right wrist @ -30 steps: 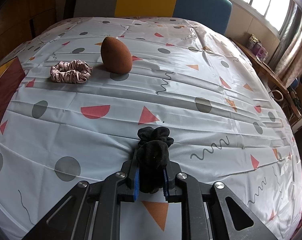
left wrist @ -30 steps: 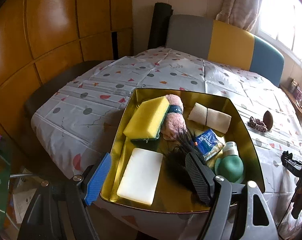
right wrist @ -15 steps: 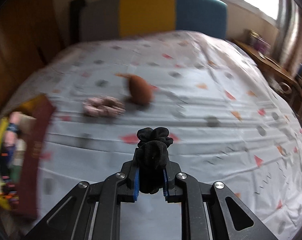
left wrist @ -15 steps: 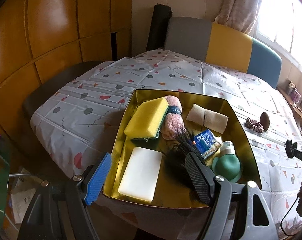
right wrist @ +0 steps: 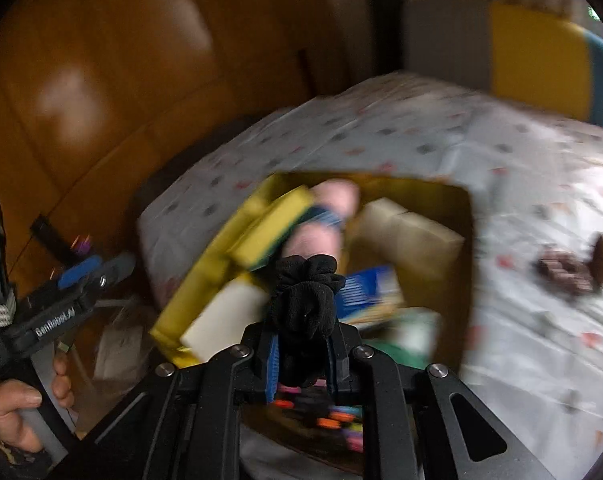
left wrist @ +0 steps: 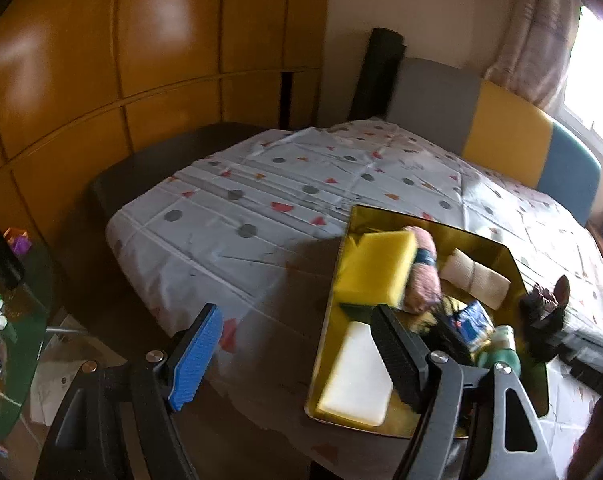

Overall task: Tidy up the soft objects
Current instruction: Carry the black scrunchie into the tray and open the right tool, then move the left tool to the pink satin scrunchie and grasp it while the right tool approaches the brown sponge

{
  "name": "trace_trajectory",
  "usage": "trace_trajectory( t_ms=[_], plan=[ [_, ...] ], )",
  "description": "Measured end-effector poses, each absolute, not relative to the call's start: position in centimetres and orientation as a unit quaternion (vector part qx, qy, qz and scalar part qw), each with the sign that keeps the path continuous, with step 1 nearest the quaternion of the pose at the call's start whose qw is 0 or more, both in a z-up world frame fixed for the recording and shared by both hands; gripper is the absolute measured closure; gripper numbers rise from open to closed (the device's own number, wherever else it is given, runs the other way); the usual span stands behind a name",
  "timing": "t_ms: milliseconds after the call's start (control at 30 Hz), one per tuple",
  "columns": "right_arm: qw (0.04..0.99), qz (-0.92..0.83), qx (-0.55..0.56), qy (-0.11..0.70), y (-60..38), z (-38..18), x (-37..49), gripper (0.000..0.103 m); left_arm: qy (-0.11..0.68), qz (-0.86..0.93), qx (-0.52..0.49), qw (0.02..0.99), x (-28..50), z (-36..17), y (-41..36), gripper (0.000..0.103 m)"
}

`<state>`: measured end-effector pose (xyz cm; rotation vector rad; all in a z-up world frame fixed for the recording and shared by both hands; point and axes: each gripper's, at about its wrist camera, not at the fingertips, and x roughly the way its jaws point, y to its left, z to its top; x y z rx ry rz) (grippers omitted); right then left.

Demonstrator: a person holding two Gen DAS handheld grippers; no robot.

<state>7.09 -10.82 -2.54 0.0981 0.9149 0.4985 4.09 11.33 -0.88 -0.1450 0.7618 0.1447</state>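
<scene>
Progress: partly done. Gold tray (left wrist: 513, 258) on the patterned desk (left wrist: 261, 216) holds yellow sponge (left wrist: 375, 268), white sponge (left wrist: 359, 376), pink towel roll (left wrist: 423, 276), beige bandage roll (left wrist: 475, 278), blue packet (left wrist: 473, 320) and green item (left wrist: 501, 356). Black scrunchie (right wrist: 307, 304), clamped in right tool (right wrist: 303, 360), hangs over the tray. Left tool (left wrist: 297, 356) spread wide, empty. Remaining on desk: pink scrunchie (right wrist: 565, 272), brown egg-shaped item (right wrist: 601, 258).

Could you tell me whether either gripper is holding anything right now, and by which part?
The right gripper is shut on the black scrunchie, pinching its lower folds; the bunched top sticks out above. The left gripper is open and empty.
</scene>
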Motion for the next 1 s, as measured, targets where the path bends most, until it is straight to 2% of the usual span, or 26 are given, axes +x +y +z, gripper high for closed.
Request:
trace_trajectory(
  t_ms=[167, 300, 467, 533, 767, 1000],
  plan=[
    [0.842, 0.263, 0.035, 0.47, -6.5, -5.8, 7.6, 0.076, 0.378, 0.076, -0.072, 0.92, 4.3, -1.4, 12.0, 0.025],
    [0.832, 0.271, 0.035, 0.482, -6.0, -7.3, 7.7, 0.06, 0.382, 0.074, -0.067, 0.919, 4.4, -1.9, 11.8, 0.025],
    [0.844, 0.267, 0.069, 0.46, -8.3, -6.1, 7.5, 0.048, 0.383, 0.064, -0.056, 0.92, 4.7, -1.9, 10.8, 0.025],
    [0.849, 0.266, 0.092, 0.448, -9.9, -5.3, 7.3, 0.038, 0.384, 0.058, -0.052, 0.92, 4.7, -1.8, 10.3, 0.025],
    [0.881, 0.198, 0.096, 0.419, -15.5, -3.2, 6.6, 0.037, 0.379, 0.012, -0.033, 0.925, 5.1, -0.9, 7.3, 0.026],
    [0.902, 0.121, 0.108, 0.399, -23.2, -1.8, 5.9, 0.03, 0.375, -0.043, -0.008, 0.926, 5.8, 0.2, 2.7, 0.026]
  ],
)
